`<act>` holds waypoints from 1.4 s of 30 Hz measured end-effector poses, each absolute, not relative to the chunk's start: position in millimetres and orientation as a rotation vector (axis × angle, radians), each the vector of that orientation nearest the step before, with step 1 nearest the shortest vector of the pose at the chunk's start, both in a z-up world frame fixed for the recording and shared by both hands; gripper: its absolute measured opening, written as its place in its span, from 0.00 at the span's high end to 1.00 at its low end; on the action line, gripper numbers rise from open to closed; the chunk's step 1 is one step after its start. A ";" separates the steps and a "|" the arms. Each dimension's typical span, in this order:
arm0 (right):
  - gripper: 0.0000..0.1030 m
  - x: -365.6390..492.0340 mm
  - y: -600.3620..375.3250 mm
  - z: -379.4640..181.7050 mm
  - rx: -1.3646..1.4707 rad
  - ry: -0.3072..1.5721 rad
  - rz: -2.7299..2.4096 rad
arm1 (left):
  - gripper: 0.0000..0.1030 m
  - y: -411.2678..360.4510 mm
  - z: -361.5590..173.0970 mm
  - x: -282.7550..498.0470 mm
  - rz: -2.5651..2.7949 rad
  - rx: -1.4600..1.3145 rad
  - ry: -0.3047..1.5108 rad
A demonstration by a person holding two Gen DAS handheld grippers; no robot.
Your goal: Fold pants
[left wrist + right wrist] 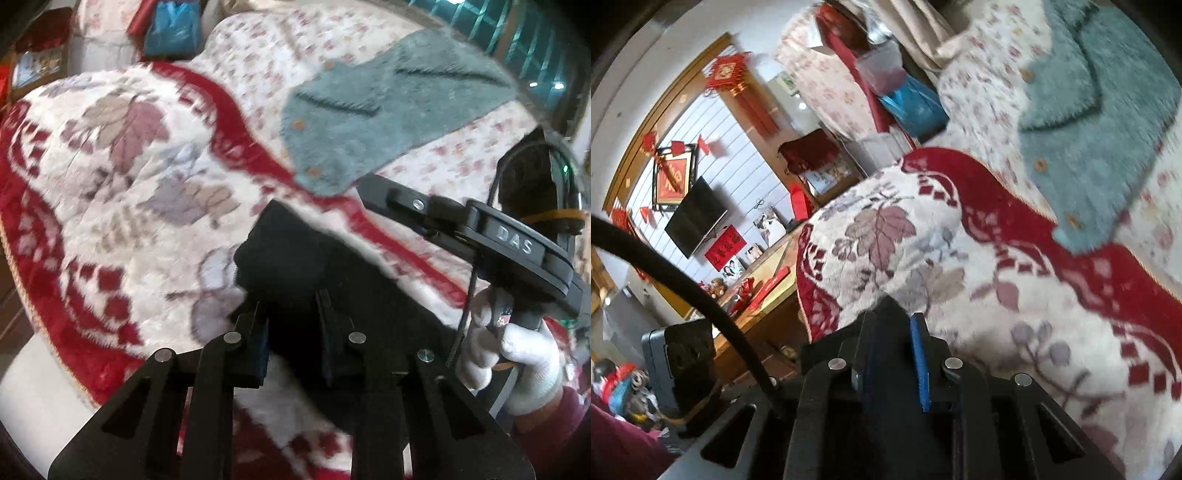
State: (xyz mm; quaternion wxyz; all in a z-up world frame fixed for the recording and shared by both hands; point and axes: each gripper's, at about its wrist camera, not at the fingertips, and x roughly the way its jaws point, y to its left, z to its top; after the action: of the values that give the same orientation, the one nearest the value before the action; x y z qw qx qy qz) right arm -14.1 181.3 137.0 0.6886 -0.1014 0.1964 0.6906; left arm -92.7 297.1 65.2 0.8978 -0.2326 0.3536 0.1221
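Note:
The pants [295, 251] are a bundle of black cloth lying on a red-and-white flowered blanket [129, 184]. In the left wrist view my left gripper [290, 306] is shut on the near edge of that cloth, which fills the gap between its fingers. In the right wrist view my right gripper [892, 321], with blue pads, is clamped on a small peak of the same black pants [886, 306]. A white-gloved hand [517, 354] holds the right gripper's handle at the right of the left wrist view. Most of the pants is hidden under the grippers.
A teal fuzzy cardigan [388, 110] with buttons lies spread on the bed beyond the pants, also visible at the upper right [1100, 129]. A blue bag [173, 29] sits at the far end. The bed's edge drops off left toward a wooden cabinet and TV [694, 218].

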 end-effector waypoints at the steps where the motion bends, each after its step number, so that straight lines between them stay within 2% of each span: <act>1: 0.81 -10.7 193.5 125.6 -0.243 0.463 1.506 | 0.80 300.2 55.9 -89.8 0.271 -0.493 0.771; 3: 0.81 -2.1 211.8 104.3 -0.295 0.554 1.411 | 0.79 303.9 47.2 -88.9 0.265 -0.504 0.790; 5: 0.81 3.1 212.5 91.7 -0.317 0.610 1.369 | 0.72 308.4 46.6 -90.7 0.252 -0.513 0.797; 9: 0.81 -3.2 168.2 113.7 -0.248 0.580 1.371 | 0.59 322.6 51.7 -96.9 0.225 -0.589 0.797; 10: 0.78 -7.8 152.8 119.5 -0.229 0.567 1.393 | 0.55 325.8 53.0 -98.7 0.222 -0.612 0.793; 13: 0.50 -21.2 105.2 122.6 -0.222 0.535 1.389 | 0.49 334.3 57.9 -108.3 0.216 -0.674 0.765; 18: 0.50 -39.2 44.1 97.6 -0.226 0.537 1.330 | 0.48 331.0 57.4 -119.2 0.180 -0.701 0.786; 22: 0.50 -44.4 13.0 57.3 -0.166 0.639 1.303 | 0.48 320.1 52.9 -119.6 0.156 -0.696 0.820; 25: 0.50 -58.0 -4.9 40.9 -0.198 0.595 1.239 | 0.48 310.9 48.9 -115.5 0.115 -0.693 0.841; 31: 0.50 -42.8 -38.2 38.3 -0.150 0.572 1.127 | 0.44 289.3 41.6 -93.7 0.096 -0.626 0.882; 34: 0.50 -33.4 -44.9 45.0 -0.105 0.564 1.111 | 0.38 282.2 37.1 -79.6 0.087 -0.609 0.902; 39: 0.50 -50.5 -22.8 46.6 -0.177 0.526 1.182 | 0.38 278.9 28.0 -62.7 0.102 -0.626 0.934; 40: 0.50 -53.8 -15.5 44.2 -0.197 0.521 1.193 | 0.43 274.9 31.4 -59.6 0.107 -0.590 0.933; 41: 0.50 -55.6 -3.5 40.2 -0.227 0.518 1.206 | 0.62 271.8 35.4 -57.8 0.125 -0.550 0.929; 42: 0.50 -56.1 2.5 37.1 -0.247 0.520 1.211 | 0.72 270.3 41.4 -56.2 0.140 -0.515 0.921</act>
State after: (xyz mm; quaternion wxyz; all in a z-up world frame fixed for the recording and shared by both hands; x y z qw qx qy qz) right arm -56.1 2.5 37.1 0.7836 -0.1145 0.2410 0.5610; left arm -56.2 270.3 41.4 0.8617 -0.2456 0.4390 0.0667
